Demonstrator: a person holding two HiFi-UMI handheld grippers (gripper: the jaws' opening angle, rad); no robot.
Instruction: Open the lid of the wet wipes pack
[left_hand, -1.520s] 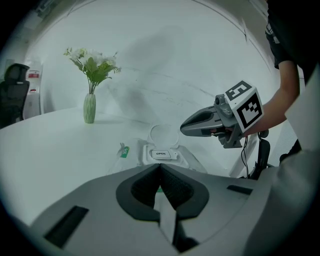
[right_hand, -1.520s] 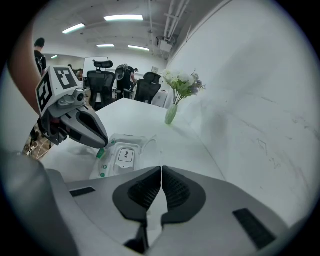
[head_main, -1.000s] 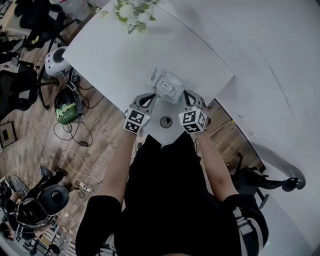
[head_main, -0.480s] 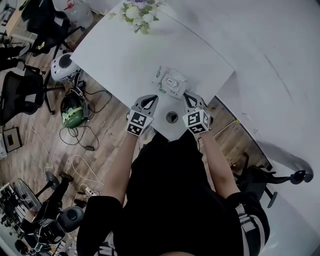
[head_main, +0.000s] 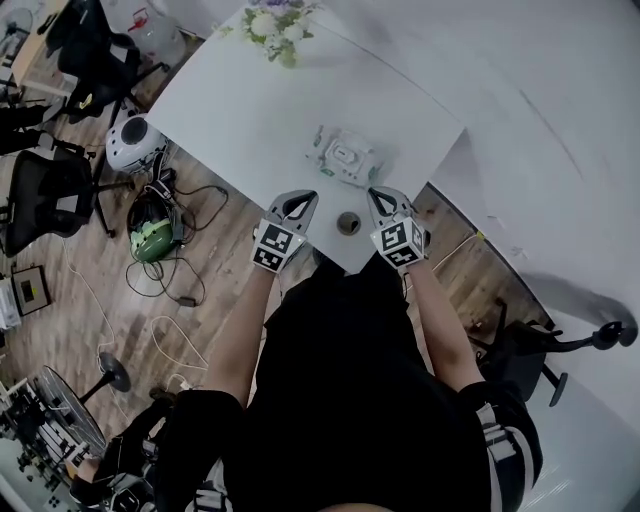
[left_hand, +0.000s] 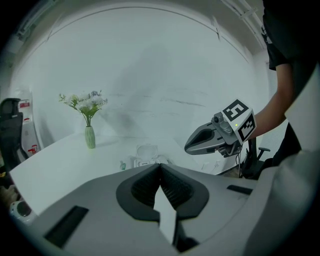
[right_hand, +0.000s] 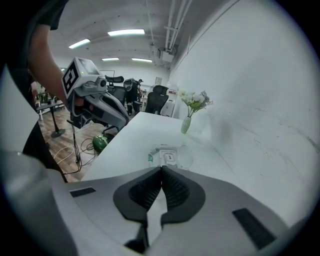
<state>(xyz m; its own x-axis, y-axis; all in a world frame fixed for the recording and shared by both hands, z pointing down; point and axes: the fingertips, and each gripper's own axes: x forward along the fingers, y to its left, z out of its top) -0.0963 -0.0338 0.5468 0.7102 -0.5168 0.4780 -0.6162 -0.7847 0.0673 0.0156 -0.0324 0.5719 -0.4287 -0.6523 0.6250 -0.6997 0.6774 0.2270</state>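
Note:
The wet wipes pack (head_main: 345, 158) lies flat on the white table (head_main: 250, 110) near its front corner. In the right gripper view the pack (right_hand: 166, 156) has its round clear lid (right_hand: 186, 156) flipped open towards the wall. It stands up behind the pack (left_hand: 144, 159) in the left gripper view. My left gripper (head_main: 303, 200) (left_hand: 160, 165) is shut and empty, a short way in front of the pack. Beside it my right gripper (head_main: 378, 197) (right_hand: 161, 167) is also shut on nothing. Neither touches the pack.
A vase of white flowers (head_main: 268, 22) stands at the table's far end. A round cable hole (head_main: 348, 222) sits in the table between the grippers. A white wall (head_main: 520, 90) runs along the right. Office chairs (head_main: 45, 195), cables and a green object (head_main: 152, 240) are on the wooden floor at left.
Both grippers, which flanked the pack a second ago, have drawn back towards the table's front edge. The pack stays on the table.

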